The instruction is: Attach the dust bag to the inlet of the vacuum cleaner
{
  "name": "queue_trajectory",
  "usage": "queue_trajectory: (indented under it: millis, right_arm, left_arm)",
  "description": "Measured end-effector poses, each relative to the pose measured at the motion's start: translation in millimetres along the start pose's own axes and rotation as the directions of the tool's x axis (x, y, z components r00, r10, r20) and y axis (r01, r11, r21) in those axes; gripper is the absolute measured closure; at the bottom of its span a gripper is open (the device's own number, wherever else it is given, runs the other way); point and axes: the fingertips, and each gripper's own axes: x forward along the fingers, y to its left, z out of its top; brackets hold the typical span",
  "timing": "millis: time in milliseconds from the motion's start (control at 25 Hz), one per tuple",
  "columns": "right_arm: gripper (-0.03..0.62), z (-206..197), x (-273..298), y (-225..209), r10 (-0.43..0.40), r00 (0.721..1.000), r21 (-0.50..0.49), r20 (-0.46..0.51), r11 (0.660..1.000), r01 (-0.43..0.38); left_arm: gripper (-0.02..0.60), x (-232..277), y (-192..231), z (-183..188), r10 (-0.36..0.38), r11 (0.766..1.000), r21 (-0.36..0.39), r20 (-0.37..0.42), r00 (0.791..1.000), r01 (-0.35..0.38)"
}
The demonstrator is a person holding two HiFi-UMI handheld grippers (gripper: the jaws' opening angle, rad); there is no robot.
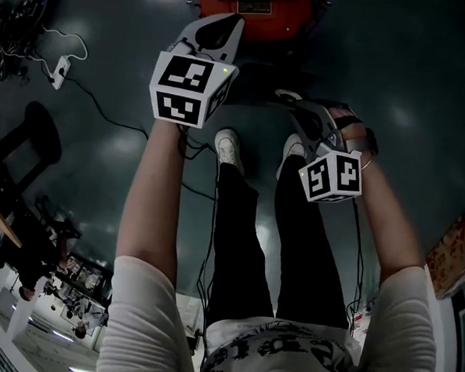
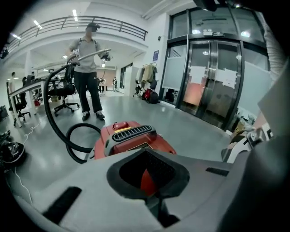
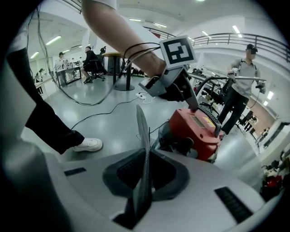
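Dust bag (image 3: 143,131) location: clamped between the jaws of the right hand-held gripper (image 3: 144,181). The bag appears edge-on as a thin, dark, flat sheet standing upright out of the pads. The jaws are set narrow and press on both of its faces. The bag is apart from the vacuum cleaner (image 3: 199,127), which stands on the floor (image 3: 104,113) just beyond this gripper, toward the upper right of the right gripper view.

Left hand-held gripper (image 2: 147,179): the jaws stand at a narrow gap with nothing between them. The red body of the vacuum cleaner shows through the gap. In the right gripper view this gripper, marker cube uppermost, sits over the near end of the vacuum cleaner. Whether it touches the housing cannot be determined.

Vacuum cleaner: red housing with a black vent grille (image 2: 131,132) on top and a red switch (image 2: 120,125) beside the grille. A black hose (image 2: 61,131) loops on the floor at its left side and rises to a second person (image 2: 86,68) standing well behind, who holds the wand. The inlet cannot be picked out with confidence in any view.

Head view: both grippers point forward and down. The operator's white shoes (image 1: 229,148) stand just short of the machine. A white cable (image 1: 63,61) lies on the floor at the left.
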Motion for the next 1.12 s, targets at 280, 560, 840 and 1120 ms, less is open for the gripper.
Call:
queue_trajectory:
  millis: [280,560,840,1120]
  right_arm:
    - [0.566,-9.9,19.6,1.3,0.003,1.000,-0.044,-0.002,0.999,-0.003]
    - [0.566,-16.5,23.9,-5.0,-0.011,1.000,-0.042,-0.016,0.999,0.010]
    - [0.566,-25.9,32.9,-11.4,-0.030,0.999,-0.077,-0.027,0.997,0.028]
    - [0.565,-27.1,37.5,-13.6,-0.055,0.998,-0.118,-0.005,0.992,0.054]
  left_arm:
    - [0.578,12.1,-3.3,2.6,-0.051,0.998,0.024,0.049,0.997,0.050]
    - [0.578,21.9,-13.1,-7.9,-0.078,0.994,0.081,0.074,0.994,0.072]
    - [0.578,24.0,-3.0,-8.0,-0.099,0.995,-0.024,0.084,0.992,0.101]
    - [0.578,23.8,-3.7,-10.5,-0.095,0.996,0.012,0.100,0.990,0.094]
